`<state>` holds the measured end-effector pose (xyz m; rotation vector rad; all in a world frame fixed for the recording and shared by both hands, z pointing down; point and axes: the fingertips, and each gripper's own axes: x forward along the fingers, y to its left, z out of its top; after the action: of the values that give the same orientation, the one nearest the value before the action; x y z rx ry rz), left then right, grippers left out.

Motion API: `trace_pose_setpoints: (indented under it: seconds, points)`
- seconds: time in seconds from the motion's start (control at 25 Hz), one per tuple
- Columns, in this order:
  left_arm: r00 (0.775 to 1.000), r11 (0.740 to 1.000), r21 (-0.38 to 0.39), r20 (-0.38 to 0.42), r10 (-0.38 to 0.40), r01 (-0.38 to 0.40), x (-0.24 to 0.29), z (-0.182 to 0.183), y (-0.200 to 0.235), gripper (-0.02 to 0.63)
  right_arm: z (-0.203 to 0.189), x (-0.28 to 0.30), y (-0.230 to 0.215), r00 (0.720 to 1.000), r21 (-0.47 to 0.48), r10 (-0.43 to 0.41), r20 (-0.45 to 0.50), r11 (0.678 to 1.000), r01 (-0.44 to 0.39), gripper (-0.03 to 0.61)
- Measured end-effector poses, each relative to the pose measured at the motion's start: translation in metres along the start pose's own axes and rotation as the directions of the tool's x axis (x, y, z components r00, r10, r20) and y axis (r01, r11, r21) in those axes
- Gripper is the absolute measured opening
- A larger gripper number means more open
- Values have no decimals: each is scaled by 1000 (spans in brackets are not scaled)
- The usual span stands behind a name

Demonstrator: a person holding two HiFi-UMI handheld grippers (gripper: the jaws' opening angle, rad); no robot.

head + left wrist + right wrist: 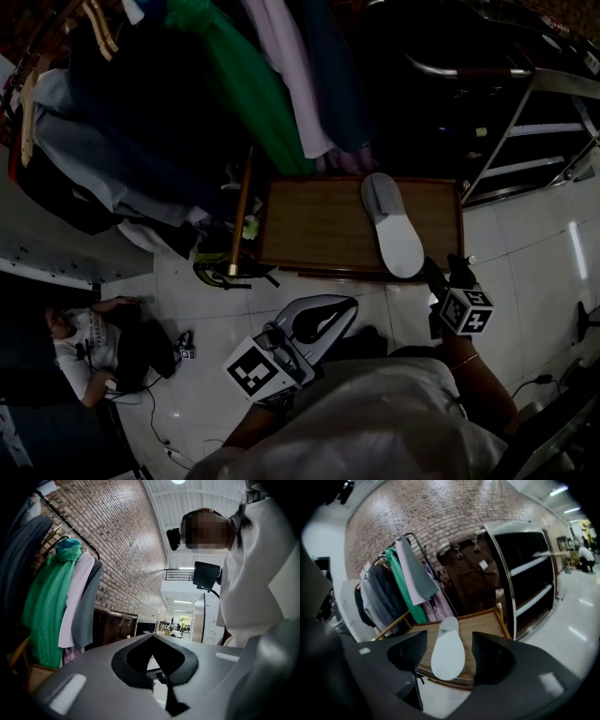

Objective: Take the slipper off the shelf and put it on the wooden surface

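Observation:
A white slipper lies flat on the low wooden platform, toe toward the hanging clothes and heel overhanging the front edge. My right gripper hovers just off that heel, open. In the right gripper view the slipper shows in the gap between the two dark fingers, and neither pad touches it. My left gripper is held close to my body over the floor, its tips meeting, shut and empty. In the left gripper view it points at the clothes and the brick wall.
A clothes rack with green, pink and dark garments hangs over the platform's far side. A metal shelf unit stands to the right. A person sits on the white tiled floor at lower left, with cables nearby.

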<state>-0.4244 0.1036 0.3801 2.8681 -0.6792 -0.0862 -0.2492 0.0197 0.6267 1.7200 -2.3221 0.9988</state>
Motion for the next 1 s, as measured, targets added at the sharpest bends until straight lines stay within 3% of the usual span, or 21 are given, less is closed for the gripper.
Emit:
trace_pose_setpoints:
  seconds: [0.16,0.28,0.44,0.56,0.68,0.84,1.0]
  points:
    - [1000,1000,-24,22,10,-10,19,8,16,-17,87,-54,60,968,-239,188,168,960,-145,288]
    - [999,999,-28,30,-26,27,46,20,9,-18,142,-109,103,919,-344,311,241,913,-219,278]
    - [992,994,31,74,-103,100,85,53,-27,-18,196,-175,140,867,-457,414,277,851,-260,278]
    - [979,982,54,83,-186,182,111,63,-74,-18,211,-215,139,867,-461,418,271,847,-264,279]
    - [954,956,73,81,-289,283,128,59,-125,-18,213,-249,120,852,-498,450,266,821,-279,294]
    - [974,974,80,61,-218,213,149,51,-164,-18,203,-283,104,846,-477,490,212,807,-348,305]
    - [987,988,65,69,-148,143,168,47,-202,-18,207,-316,91,811,-485,549,200,775,-405,305]
